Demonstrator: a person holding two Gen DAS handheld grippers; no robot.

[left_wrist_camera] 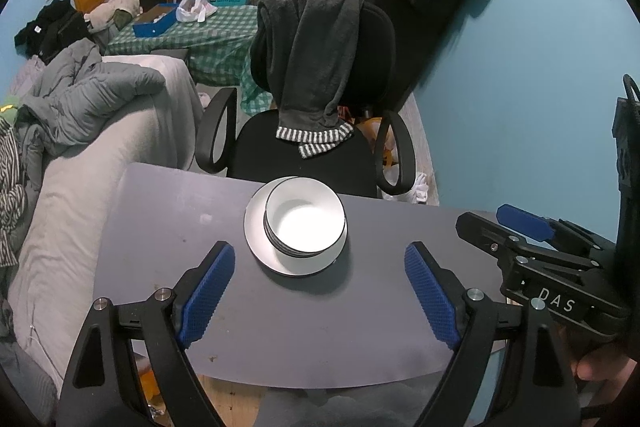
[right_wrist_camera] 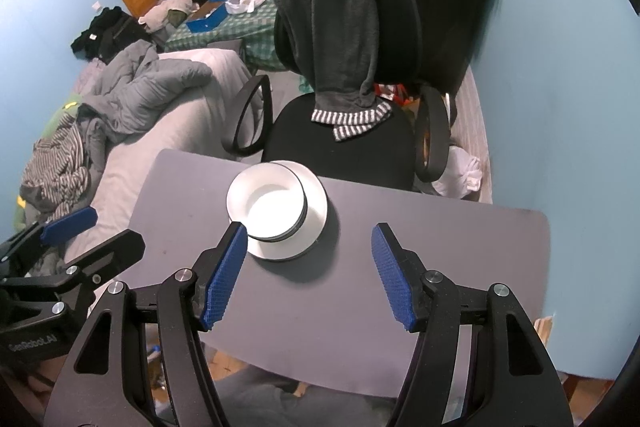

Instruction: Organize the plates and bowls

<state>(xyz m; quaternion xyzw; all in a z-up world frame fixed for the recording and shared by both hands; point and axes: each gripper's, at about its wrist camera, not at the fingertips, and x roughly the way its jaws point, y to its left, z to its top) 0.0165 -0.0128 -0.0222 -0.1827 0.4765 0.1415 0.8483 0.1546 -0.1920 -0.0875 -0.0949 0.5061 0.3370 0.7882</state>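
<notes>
A stack of white bowls (left_wrist_camera: 306,219) sits on a white plate (left_wrist_camera: 260,247) near the far edge of the grey table (left_wrist_camera: 168,227). The top bowl is empty. My left gripper (left_wrist_camera: 320,291) is open and empty, hovering over the table in front of the stack. My right gripper (right_wrist_camera: 308,275) is open and empty too, just in front of and right of the stack (right_wrist_camera: 266,205) on its plate (right_wrist_camera: 316,215). The right gripper also shows at the right of the left wrist view (left_wrist_camera: 516,227), and the left gripper at the left of the right wrist view (right_wrist_camera: 80,231).
A black office chair (left_wrist_camera: 320,147) draped with a dark towel stands right behind the table's far edge. A bed (left_wrist_camera: 100,155) with grey bedding lies to the left. A blue wall (left_wrist_camera: 540,107) is to the right.
</notes>
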